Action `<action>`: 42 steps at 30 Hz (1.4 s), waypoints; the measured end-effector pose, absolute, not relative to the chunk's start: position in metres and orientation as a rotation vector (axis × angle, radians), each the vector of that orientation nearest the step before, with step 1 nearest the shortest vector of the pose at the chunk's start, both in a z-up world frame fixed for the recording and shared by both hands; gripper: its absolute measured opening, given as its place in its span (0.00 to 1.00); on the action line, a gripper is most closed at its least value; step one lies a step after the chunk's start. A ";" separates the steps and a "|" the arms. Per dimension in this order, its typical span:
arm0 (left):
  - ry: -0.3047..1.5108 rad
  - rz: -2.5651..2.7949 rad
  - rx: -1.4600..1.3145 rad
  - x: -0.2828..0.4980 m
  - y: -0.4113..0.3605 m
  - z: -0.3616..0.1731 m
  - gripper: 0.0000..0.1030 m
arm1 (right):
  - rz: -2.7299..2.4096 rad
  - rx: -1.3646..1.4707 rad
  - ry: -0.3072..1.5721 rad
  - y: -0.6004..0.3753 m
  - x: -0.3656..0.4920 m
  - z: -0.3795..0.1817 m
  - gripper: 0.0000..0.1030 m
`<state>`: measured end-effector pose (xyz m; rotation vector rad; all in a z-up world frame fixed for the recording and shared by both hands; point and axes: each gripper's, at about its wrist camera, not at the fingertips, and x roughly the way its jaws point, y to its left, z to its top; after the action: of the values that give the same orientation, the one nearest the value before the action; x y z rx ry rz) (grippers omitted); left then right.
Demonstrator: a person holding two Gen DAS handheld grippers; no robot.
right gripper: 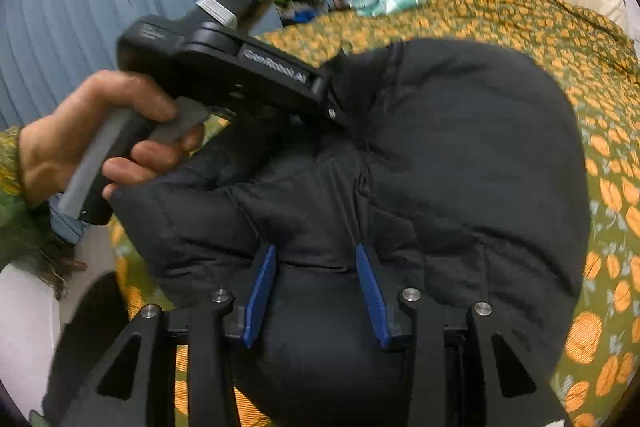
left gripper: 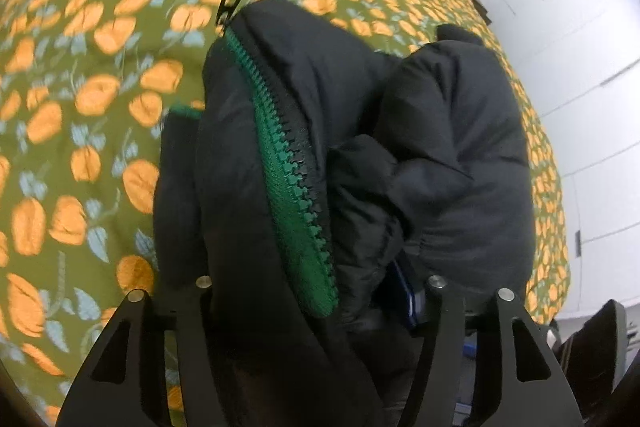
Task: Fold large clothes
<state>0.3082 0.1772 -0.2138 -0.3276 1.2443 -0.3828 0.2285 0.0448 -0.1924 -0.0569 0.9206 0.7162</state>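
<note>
Puffy black quilted jacket [right gripper: 460,155] with green toothed zipper [left gripper: 288,163] bunched between both sets of jaws, above olive bedspread with orange flowers [left gripper: 80,99]; right gripper [right gripper: 316,291] clamped on padded fold, blue pads [right gripper: 372,291] partly apart; left gripper [left gripper: 316,291] buried in fabric, grip unclear; open bedspread left of and beyond the jaws; white cabinets [left gripper: 580,47] right.

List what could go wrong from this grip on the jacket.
1. The black puffer jacket is bulky and bunched between the right gripper fingers; it may slip out.
2. The green zipper hangs loose by the left gripper and could snag.
3. Held above the floral bedspread, the jacket is crumpled, so folds may land uneven.
</note>
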 end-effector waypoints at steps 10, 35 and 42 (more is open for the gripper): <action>1.210 -0.376 -0.460 0.311 0.190 -0.247 0.59 | 0.709 -0.093 1.038 0.053 0.246 -0.198 0.40; 1.165 -0.392 -0.501 0.295 0.206 -0.253 0.60 | 0.527 -0.164 1.030 0.024 0.370 -0.143 0.42; 1.156 -0.391 -0.509 0.294 0.205 -0.253 0.61 | 0.606 -0.151 0.961 -0.017 0.215 -0.131 0.42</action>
<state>0.2943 0.2050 -0.2535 -0.5086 1.1560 -0.3912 0.2151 -0.0165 -0.1306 -0.1511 0.9612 0.6061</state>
